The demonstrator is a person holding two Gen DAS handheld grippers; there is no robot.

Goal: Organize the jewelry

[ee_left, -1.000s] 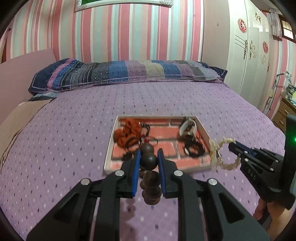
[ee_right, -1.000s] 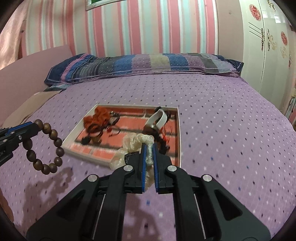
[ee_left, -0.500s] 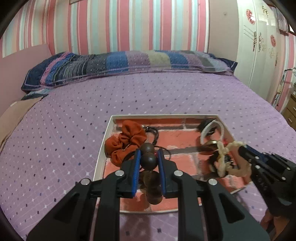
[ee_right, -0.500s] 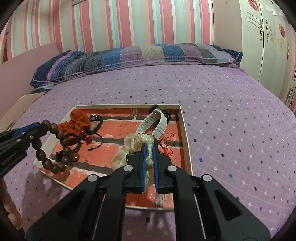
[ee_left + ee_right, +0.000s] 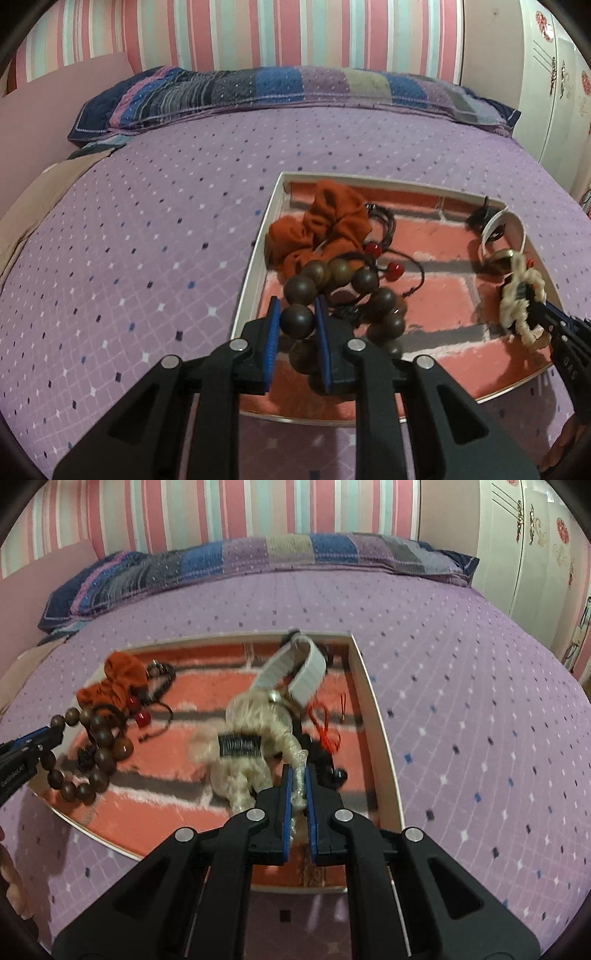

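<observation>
Over the near part of the tray (image 5: 255, 273), which lies on the purple bedspread (image 5: 147, 221), both tools hang with a piece of jewelry each; the left gripper (image 5: 297, 320) is clamped on one bead of the wooden bead bracelet (image 5: 369, 291), so the rest of the loop droops freely onto the brick-patterned floor beside the orange scrunchie (image 5: 325, 225) and the red-beaded cord (image 5: 384, 266); holding a single bead probably lets the strand settle without tangling. The right gripper (image 5: 298, 783) pinches a thin end of the cream braided bracelet (image 5: 251, 738), its jaws having just eased slightly apart though the pads are on the strand; the bulk already lies low in the tray near the white band (image 5: 299, 668), which suggests release is the step in hand; the risk is snagging the red thread (image 5: 325, 723) nearby.
</observation>
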